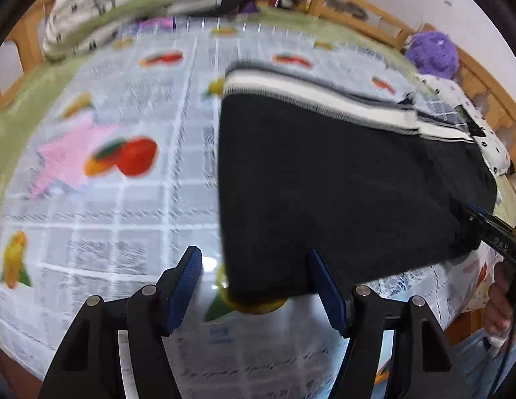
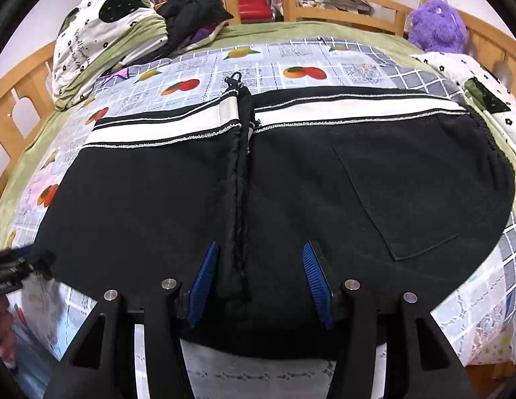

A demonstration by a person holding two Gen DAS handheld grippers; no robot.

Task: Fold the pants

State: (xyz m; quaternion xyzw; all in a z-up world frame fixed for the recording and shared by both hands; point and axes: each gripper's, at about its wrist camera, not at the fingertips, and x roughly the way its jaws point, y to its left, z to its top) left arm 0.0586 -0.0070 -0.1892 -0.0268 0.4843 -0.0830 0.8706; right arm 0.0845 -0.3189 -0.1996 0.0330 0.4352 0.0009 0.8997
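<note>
We see pants [image 2: 274,193] flat on bed [image 2: 274,30], over fruit-print cover [image 1: 124,199], white stripe on far side, pocket at right. Left gripper [image 1: 256,286] wide, empty, at pants' near left corner. Right gripper [image 2: 259,286] wide, fingers either side of drawstring [image 2: 239,183], gripping nothing. We judge one fold made, next pending. Next move calls for both closing on near edge, then carrying it across evenly.

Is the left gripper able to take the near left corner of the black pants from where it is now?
Probably yes. The left gripper is open and the corner of the pants lies between its fingers, right in front. Nothing lies between them; only the fruit-print bed cover is underneath.
</note>
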